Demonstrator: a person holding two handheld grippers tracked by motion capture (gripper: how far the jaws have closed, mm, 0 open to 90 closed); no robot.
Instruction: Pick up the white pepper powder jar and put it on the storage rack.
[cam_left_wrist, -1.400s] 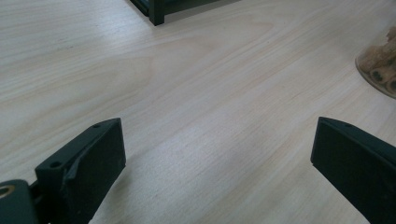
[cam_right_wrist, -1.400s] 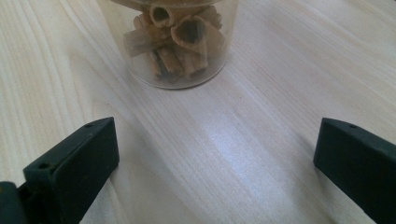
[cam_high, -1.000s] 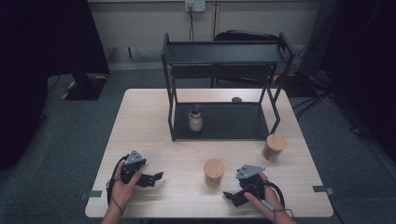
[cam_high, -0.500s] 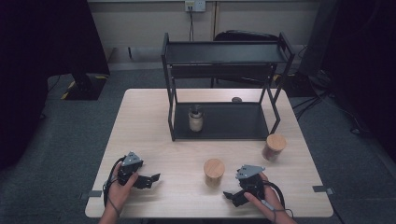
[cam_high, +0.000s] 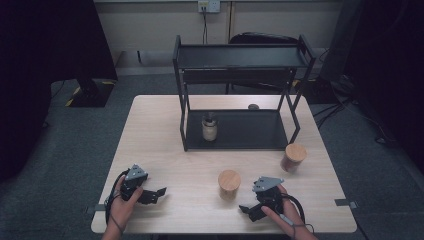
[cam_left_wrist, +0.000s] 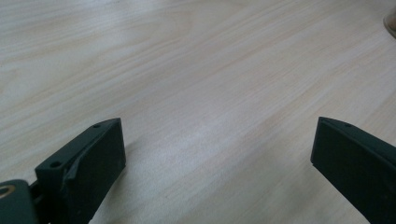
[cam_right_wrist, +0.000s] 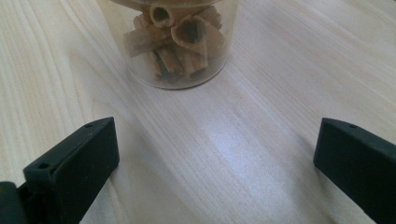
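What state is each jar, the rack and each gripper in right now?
Left gripper: open, empty, low over the table.
Right gripper: open, empty, pointed at the near jar.
Near jar: upright, lidded, on the table.
Far jar: upright, lidded, beside the rack.
Small jar: upright on the rack's lower shelf.
Rack: top shelf bare.

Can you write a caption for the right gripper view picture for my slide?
The right tool, jaws wide open, faces a clear jar of rolled brown sticks on the wooden table.

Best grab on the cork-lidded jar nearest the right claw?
Take the jar by its clear round wall below the cork lid, coming in level from the near side where the right claw sits open. It stands upright with bare table around it.
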